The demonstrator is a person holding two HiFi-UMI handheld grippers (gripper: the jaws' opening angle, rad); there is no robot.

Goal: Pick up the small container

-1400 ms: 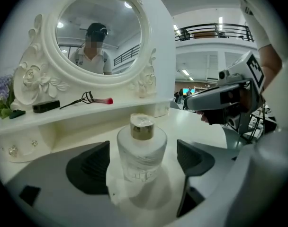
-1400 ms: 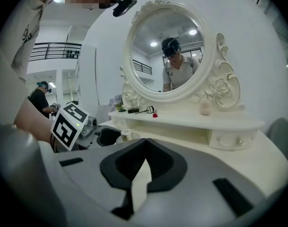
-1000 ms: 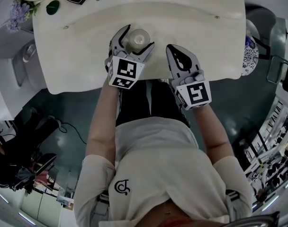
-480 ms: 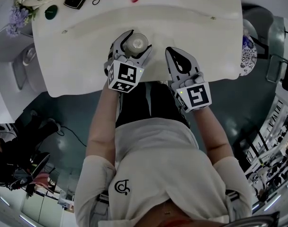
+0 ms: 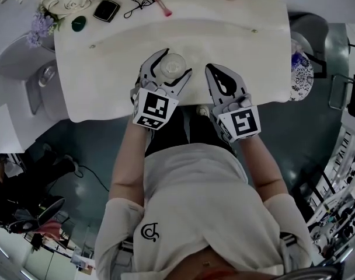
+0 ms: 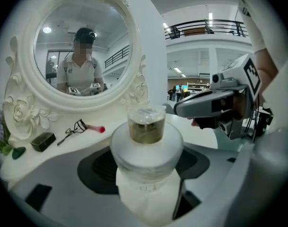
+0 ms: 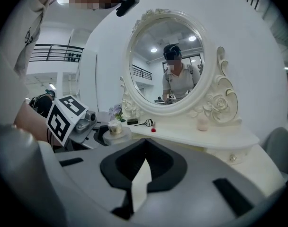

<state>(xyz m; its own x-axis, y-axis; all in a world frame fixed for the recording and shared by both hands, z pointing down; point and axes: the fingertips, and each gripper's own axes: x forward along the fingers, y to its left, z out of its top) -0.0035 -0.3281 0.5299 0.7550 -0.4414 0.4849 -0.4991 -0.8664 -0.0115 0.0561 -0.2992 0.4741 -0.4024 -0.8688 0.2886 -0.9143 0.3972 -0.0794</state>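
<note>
The small container (image 5: 173,66) is a frosted round bottle with a clear cap over amber liquid. It stands near the front edge of the white dressing table (image 5: 101,57). My left gripper (image 5: 173,64) has one jaw on each side of it and is shut on its wide body (image 6: 146,145). My right gripper (image 5: 222,79) hovers to the right of the container, over the table's front edge. It is shut with nothing in it (image 7: 140,174). In the right gripper view the container (image 7: 114,126) shows at left, in the left gripper.
An ornate oval mirror (image 6: 80,46) stands at the back of the table. Before it lie an eyelash curler (image 5: 136,4), a pink stick (image 5: 161,3), a black compact (image 5: 106,9), a green piece (image 5: 78,23) and purple flowers (image 5: 42,23). A small pink jar (image 7: 202,123) stands at back right.
My left gripper's jaws have drawn in against the container. The head view has shifted, so the table sits lower and further right. The right gripper has kept its place beside the left.
</note>
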